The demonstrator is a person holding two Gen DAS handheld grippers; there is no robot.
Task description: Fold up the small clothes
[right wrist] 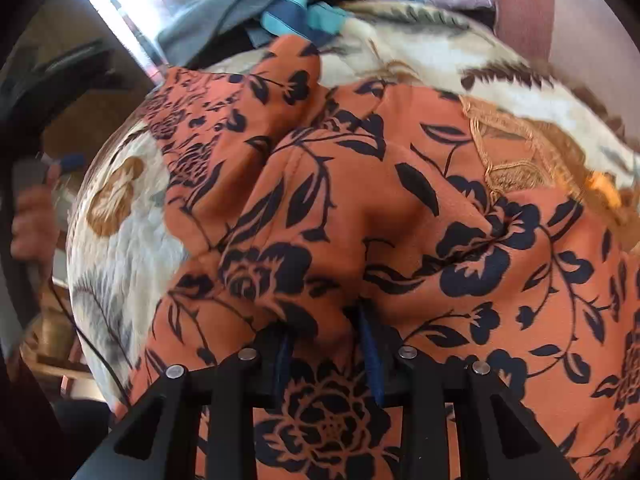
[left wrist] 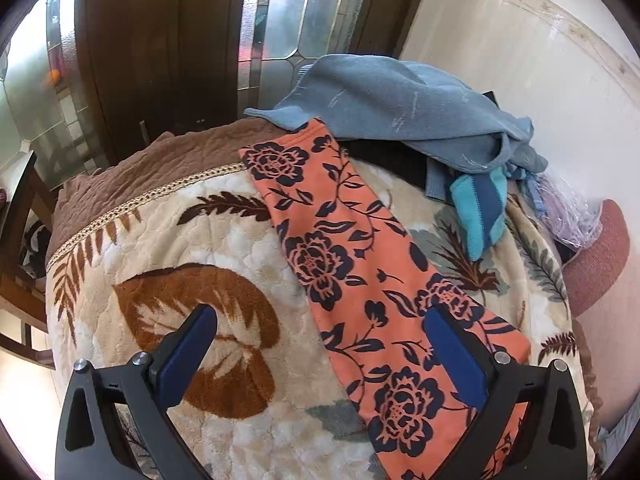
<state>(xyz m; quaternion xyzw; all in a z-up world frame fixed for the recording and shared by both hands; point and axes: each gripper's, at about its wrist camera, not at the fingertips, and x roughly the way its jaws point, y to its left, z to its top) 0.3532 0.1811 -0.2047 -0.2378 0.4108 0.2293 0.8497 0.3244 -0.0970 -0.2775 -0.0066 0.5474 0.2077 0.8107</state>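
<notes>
The left gripper [left wrist: 320,332] hangs wide open and empty over the orange floral garment [left wrist: 352,256] spread on the leaf-patterned blanket [left wrist: 192,248], while the right gripper [right wrist: 326,344] has a soft, light bunched fold between its narrowly parted jaws, so hems look best to pinch.

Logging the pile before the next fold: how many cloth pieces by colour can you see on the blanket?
Orange floral: 1, the orange floral garment, laid out long.
Grey-blue: 1, the grey-blue garment, heaped at the far edge.
Teal and navy striped: 1, the teal striped piece, beside the heap.
Black: 1, the black cloth, mostly buried under the heap.
Total: 4, possibly more hidden.
</notes>
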